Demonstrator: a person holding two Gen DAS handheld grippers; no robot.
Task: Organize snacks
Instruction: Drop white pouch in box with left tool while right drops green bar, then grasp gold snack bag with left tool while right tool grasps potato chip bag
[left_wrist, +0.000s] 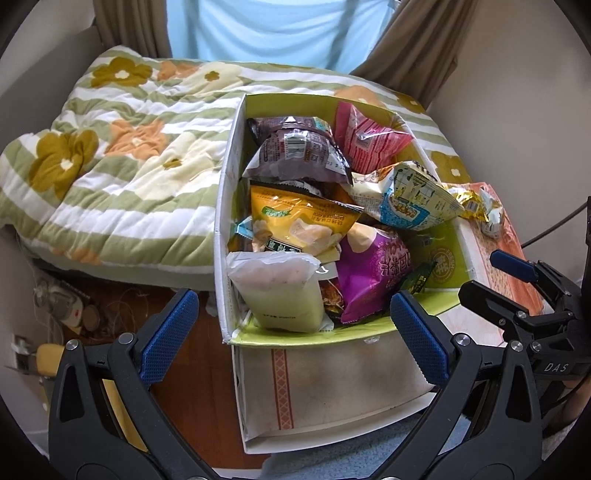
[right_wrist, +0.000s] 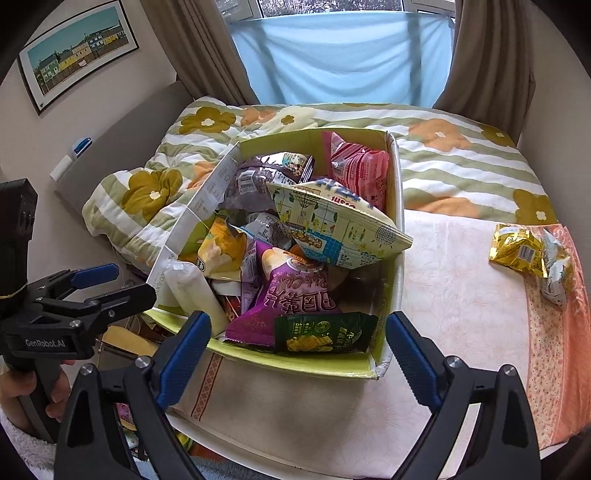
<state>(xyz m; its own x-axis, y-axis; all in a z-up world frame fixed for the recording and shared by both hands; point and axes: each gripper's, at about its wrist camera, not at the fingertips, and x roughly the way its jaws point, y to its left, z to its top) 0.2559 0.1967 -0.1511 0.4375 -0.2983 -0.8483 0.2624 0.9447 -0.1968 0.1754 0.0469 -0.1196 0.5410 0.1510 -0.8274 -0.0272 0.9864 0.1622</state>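
Observation:
A green-lined cardboard box (left_wrist: 229, 162) (right_wrist: 393, 295) stands on a table and is full of snack bags: a yellow one (left_wrist: 295, 225), a purple one (left_wrist: 369, 273) (right_wrist: 295, 291), a pink one (left_wrist: 365, 136) (right_wrist: 360, 170), a pale one (left_wrist: 280, 288) and a dark green packet (right_wrist: 325, 334). A gold packet (right_wrist: 515, 249) and a silver one (right_wrist: 554, 271) lie on the table to the right. My left gripper (left_wrist: 295, 328) is open and empty before the box's near left. My right gripper (right_wrist: 299, 354) is open and empty before the box's near edge.
The table (right_wrist: 461, 280) carries a pale floral cloth with an orange border. A flowered striped quilt (left_wrist: 110, 155) covers the bed behind and to the left. Curtains and a blue sheet (right_wrist: 340, 55) hang at the back. Floor clutter (left_wrist: 66, 306) lies lower left.

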